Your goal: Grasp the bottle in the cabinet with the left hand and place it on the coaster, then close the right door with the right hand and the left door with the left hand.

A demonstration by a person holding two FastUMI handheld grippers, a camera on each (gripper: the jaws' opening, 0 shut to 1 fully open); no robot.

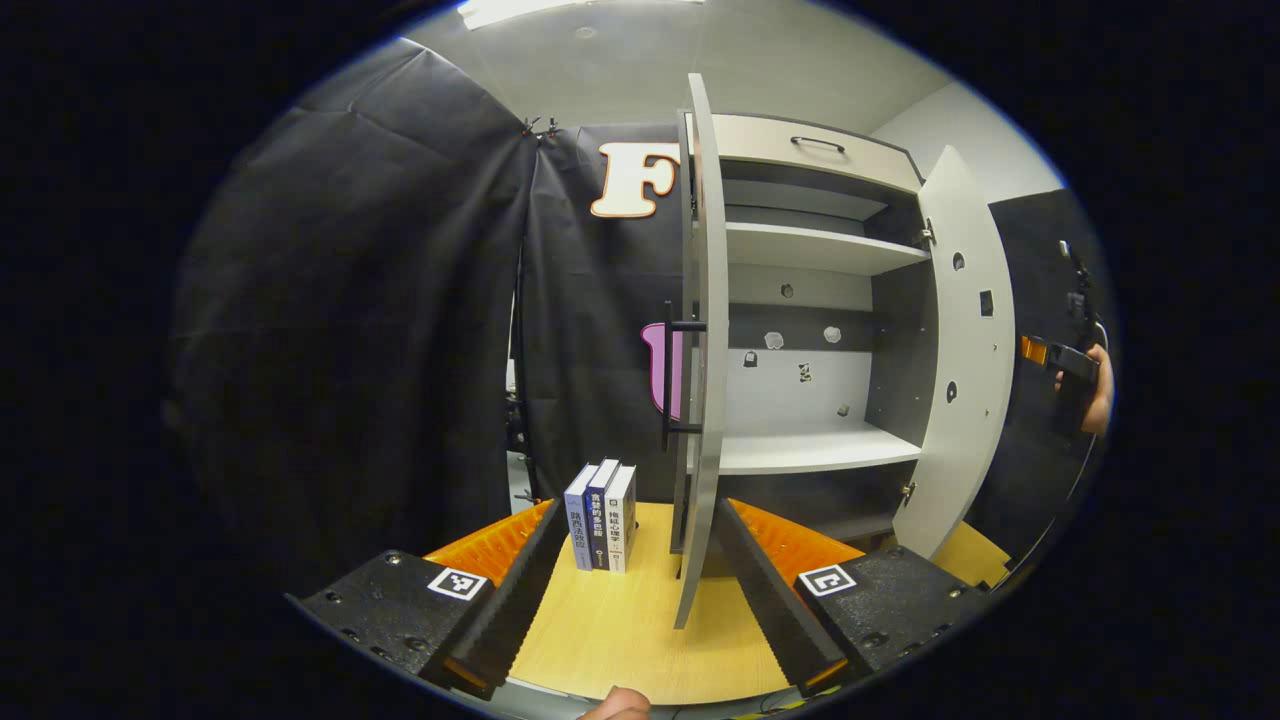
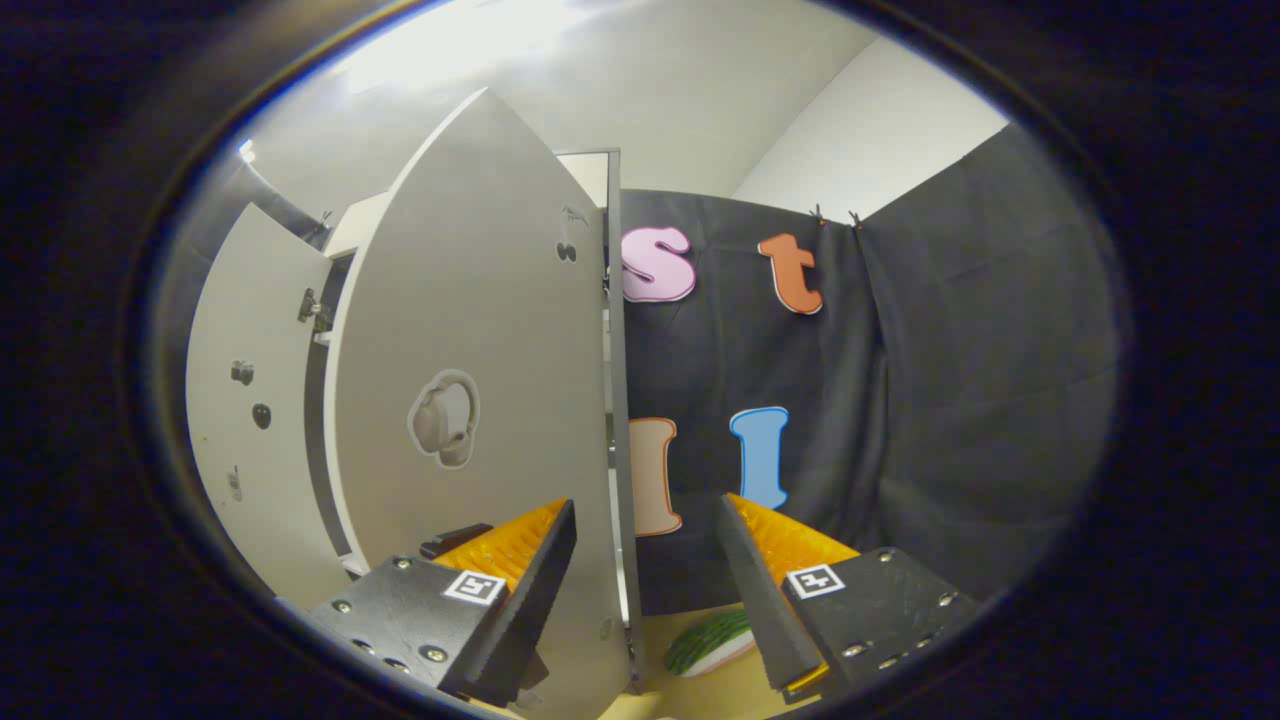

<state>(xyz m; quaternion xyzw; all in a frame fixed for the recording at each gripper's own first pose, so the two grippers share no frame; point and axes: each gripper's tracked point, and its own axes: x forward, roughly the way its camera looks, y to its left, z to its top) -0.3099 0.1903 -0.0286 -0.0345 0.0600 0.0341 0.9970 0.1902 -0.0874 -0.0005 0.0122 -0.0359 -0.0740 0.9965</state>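
Left tool (image 1: 632, 590): fingers apart, empty, straddling the edge of the open left door (image 1: 703, 350). Right tool (image 2: 640, 590): fingers apart, empty, its left finger in front of the open right door (image 2: 470, 400). Cabinet (image 1: 820, 300) shelves bare. 3 books (image 1: 601, 515) stand upright on the worktop (image 1: 640, 640) beside the left door.

Spread claw (image 2: 640, 600) straddling lower edge of open pale grey cabinet door (image 2: 480, 400); green striped object (image 2: 705, 640) just right of it.
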